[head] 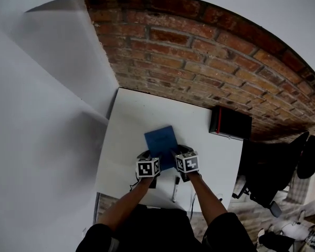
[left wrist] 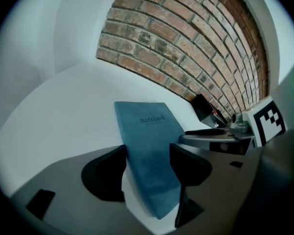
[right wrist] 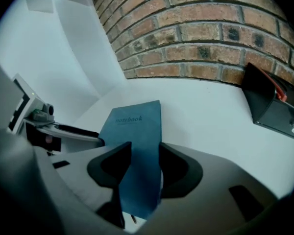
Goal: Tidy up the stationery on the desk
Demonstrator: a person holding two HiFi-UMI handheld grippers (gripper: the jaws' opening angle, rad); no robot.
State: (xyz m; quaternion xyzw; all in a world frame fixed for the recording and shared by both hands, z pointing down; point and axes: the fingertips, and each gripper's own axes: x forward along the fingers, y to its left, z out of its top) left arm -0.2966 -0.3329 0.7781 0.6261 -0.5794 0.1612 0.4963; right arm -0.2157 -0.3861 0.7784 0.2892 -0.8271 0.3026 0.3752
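Observation:
A blue notebook [head: 161,143] is held over the white desk [head: 131,119], its near end between my two grippers. In the left gripper view the notebook [left wrist: 148,131] runs up between the jaws of my left gripper [left wrist: 148,166], which are shut on its near left part. In the right gripper view my right gripper [right wrist: 144,163] is shut on the near right part of the notebook [right wrist: 134,126]. From the head view the left gripper [head: 147,156] and right gripper [head: 179,153] sit side by side. A marker pen [head: 175,189] lies on the desk below them.
A black box with a red edge [head: 230,122] stands at the desk's back right, against the brick wall [head: 210,51]. A white wall closes the left side. A black chair [head: 268,172] stands beyond the desk's right edge.

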